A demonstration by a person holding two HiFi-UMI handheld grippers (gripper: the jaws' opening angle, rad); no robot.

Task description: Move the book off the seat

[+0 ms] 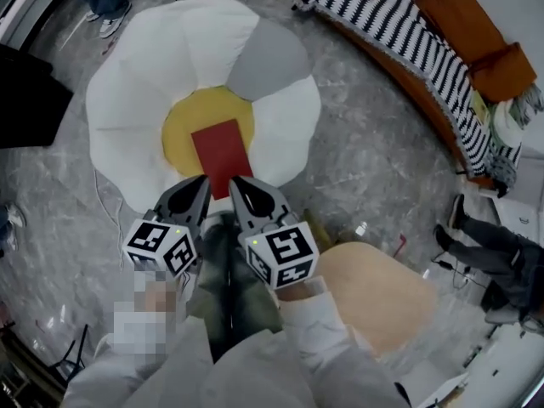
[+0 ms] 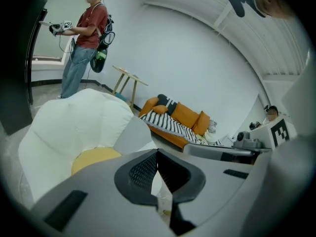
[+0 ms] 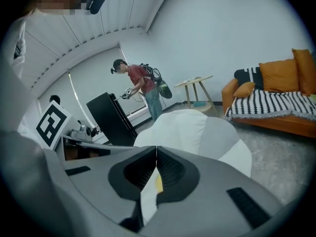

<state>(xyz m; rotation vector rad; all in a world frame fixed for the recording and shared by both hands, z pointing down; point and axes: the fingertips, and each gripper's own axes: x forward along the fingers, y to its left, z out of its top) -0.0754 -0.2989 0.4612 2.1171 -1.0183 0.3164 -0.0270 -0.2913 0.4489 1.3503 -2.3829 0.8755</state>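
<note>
The red book is taken as the reference. It is laid flat on the yellow centre of the flower-shaped seat. Its long axis runs away from the person, only slightly turned, and its near short edge faces both grippers.

Well to the left of the book, a black panel is seen on the floor. Beyond the book, also to the left, the feet of a standing person are seen. At the near left corner of the book the left gripper is held, with its jaws pressed together and nothing between them. At the near right corner the right gripper is held, its jaws likewise brought together and empty. Both tips are seen over the near edge of the book, but whether it is touched cannot be told. Neither gripper is clearly the nearer one.

To the right of the book, on the person's side and well apart from it, a beige round cushion is found. Far to the right of the book an orange sofa with a striped blanket is placed.

Nothing is seen in the way. It is judged that the jaws must be opened first and one jaw slid under the near edge, because the book lies flat on soft padding.
</note>
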